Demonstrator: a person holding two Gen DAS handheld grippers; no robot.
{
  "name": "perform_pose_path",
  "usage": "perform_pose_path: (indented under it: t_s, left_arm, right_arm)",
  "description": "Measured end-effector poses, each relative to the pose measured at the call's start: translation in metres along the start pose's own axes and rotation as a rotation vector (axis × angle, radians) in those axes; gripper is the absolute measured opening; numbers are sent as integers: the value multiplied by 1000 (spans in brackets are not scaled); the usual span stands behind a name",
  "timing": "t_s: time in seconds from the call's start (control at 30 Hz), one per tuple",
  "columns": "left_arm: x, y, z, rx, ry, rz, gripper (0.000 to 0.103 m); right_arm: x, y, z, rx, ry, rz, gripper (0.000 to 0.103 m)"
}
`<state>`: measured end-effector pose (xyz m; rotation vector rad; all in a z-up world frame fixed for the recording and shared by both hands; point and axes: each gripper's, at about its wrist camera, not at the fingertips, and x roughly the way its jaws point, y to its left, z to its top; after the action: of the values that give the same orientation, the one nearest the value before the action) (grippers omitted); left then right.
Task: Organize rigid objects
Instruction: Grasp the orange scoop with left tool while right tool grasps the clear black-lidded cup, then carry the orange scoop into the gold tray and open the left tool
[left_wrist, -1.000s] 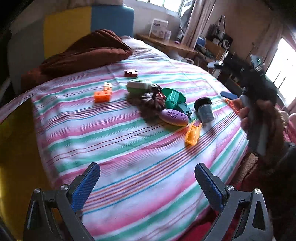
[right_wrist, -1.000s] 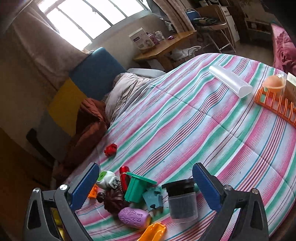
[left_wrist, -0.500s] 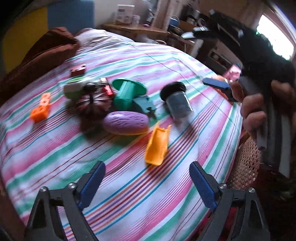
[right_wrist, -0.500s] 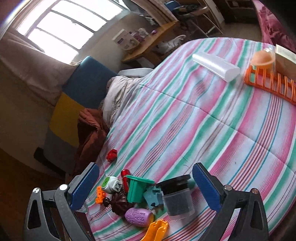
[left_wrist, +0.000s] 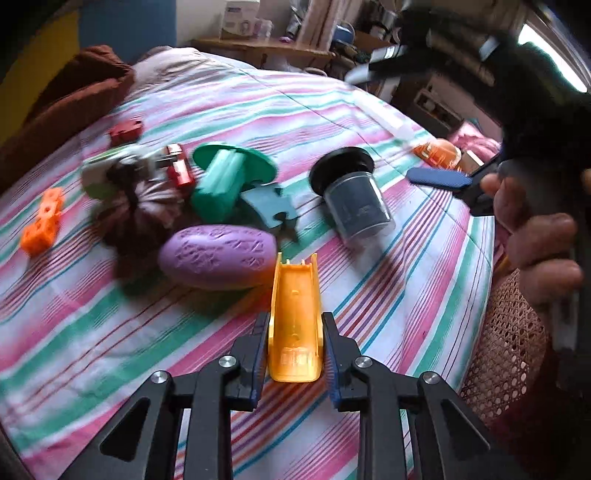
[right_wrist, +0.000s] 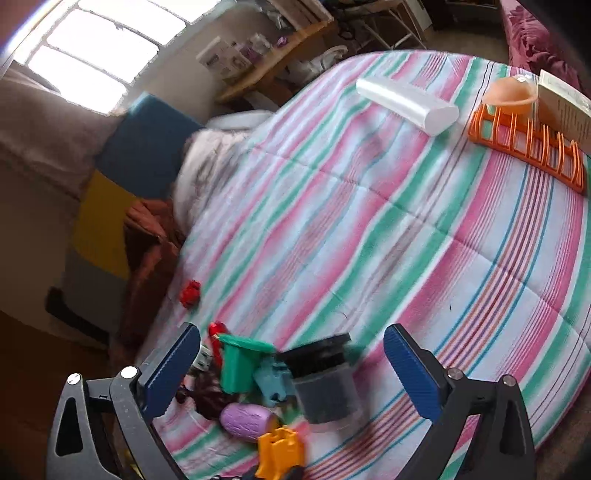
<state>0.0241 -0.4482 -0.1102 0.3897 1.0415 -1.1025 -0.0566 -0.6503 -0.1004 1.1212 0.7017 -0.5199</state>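
Though blurred: orange channel piece (left_wrist: 294, 314) clamped

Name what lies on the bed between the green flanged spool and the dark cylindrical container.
A teal puzzle-shaped piece lies between the green spool and the dark container, touching the spool's side. Both wrist views show it.

A striped quilt (right_wrist: 369, 229) is covering the bed across the middle of the frame. A brown blanket (left_wrist: 70, 96) is lying bunched at upper left, and a window (right_wrist: 99, 55) is glowing at upper left.
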Motion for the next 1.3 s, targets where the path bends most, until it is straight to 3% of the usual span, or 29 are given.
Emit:
perform_pose_path:
  t_s: [0.2,0.4,0.57,0.6,0.63,0.67,1.0,1.3]
  left_arm:
    - [-27,23,-37,-93,-39,34,26]
    - [-51,39,-66,-154,-72,70,26]
    - [-69,40,-70,-179,-106,89,26]
    - [-76,43,-73,-185,-118,92,27]
    - [-83,47,-75,-197,-129,89,27]
    - [-89,50,-77,-206,-137,87,27]
    - [-164,83,-96,-319,-274,141,27]
    - [-228,176,-135,-521,-305,342,27]
  right_arm:
    - [23,13,-10,-115,97,-124,76]
    - [38,16,-17,-165,151,-169,72]
    - [48,21,-24,-219,187,-213,72]
    - [52,21,-26,-230,201,-234,69]
    - [55,21,-27,-244,208,-271,52]
    - [56,22,-28,-274,193,-320,44]
    - [66,31,-41,-370,179,-381,44]
    - [69,38,-44,-470,156,-438,43]
